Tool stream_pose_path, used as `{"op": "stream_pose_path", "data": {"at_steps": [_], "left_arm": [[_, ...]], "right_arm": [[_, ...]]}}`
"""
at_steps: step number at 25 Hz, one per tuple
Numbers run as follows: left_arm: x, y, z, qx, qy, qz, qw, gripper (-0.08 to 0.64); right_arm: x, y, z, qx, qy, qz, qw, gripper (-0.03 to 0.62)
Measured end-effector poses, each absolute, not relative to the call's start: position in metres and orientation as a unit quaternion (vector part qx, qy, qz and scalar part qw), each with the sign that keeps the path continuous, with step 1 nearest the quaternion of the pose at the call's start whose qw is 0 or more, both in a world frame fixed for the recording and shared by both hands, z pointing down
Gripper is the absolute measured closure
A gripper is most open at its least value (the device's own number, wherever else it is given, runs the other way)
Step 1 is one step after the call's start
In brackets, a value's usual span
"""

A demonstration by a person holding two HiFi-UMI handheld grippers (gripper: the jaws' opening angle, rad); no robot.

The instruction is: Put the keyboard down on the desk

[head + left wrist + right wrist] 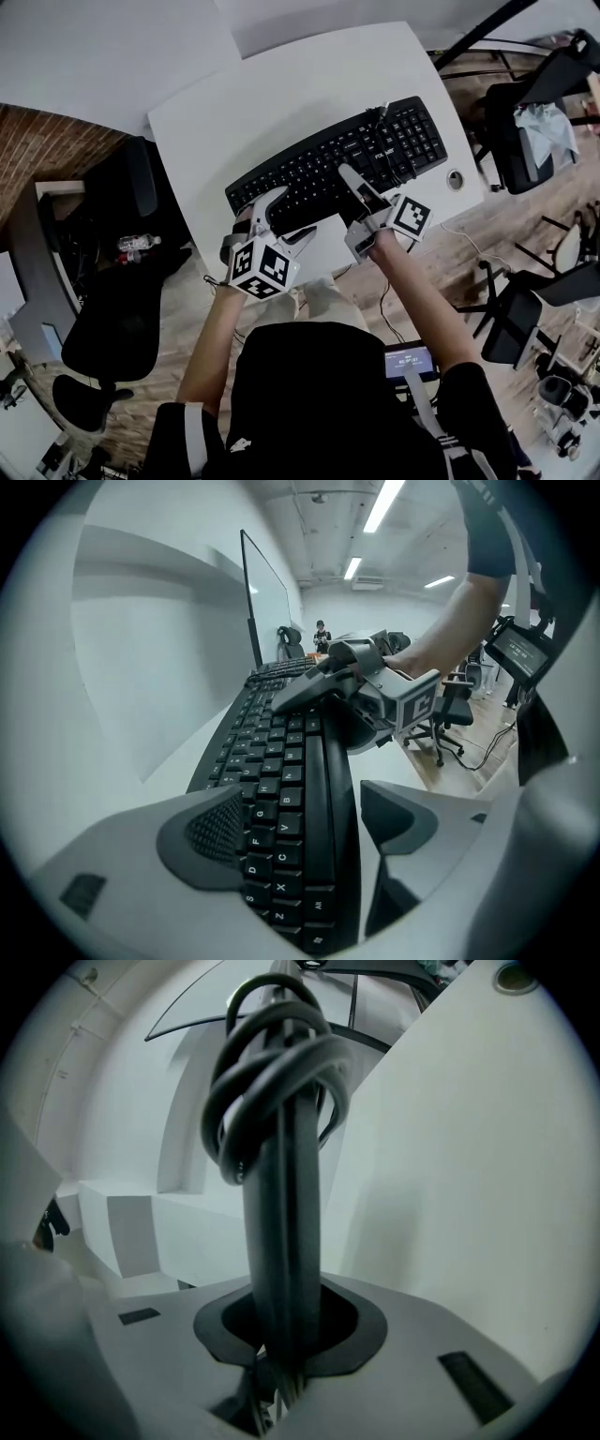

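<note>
One keyboard [337,164], one desk [234,103]. Left gripper [284,217], right gripper [361,202] both clamped on keyboard's near edge.

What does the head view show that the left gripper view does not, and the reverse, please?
Head view only: the whole keyboard, the round grommet in the white desk, a water bottle left of the desk. Left gripper view only: the key letters, ceiling lights, a distant person. Both: the left gripper and right gripper clamped on the keyboard's near edge.
</note>
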State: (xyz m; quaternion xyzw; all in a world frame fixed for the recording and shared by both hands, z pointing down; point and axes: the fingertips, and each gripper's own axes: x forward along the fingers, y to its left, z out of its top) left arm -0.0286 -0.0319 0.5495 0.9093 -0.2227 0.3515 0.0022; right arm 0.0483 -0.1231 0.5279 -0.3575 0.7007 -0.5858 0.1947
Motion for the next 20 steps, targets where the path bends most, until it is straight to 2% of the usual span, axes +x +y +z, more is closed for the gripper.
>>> {"op": "stream_pose_path", "data": {"at_steps": [11,20], "left_arm": [[-0.017,-0.042,0.59,0.896,-0.193,0.401,0.012,0.176],[-0.015,-0.048,0.605,0.894,-0.178,0.411,0.025,0.176]], "right_arm": [[0.057,-0.128,0.573,-0.394,0.66,-0.62,0.158,0.492],[0.06,-0.132,0.597,-0.395,0.617,-0.659,0.169,0.492]]}}
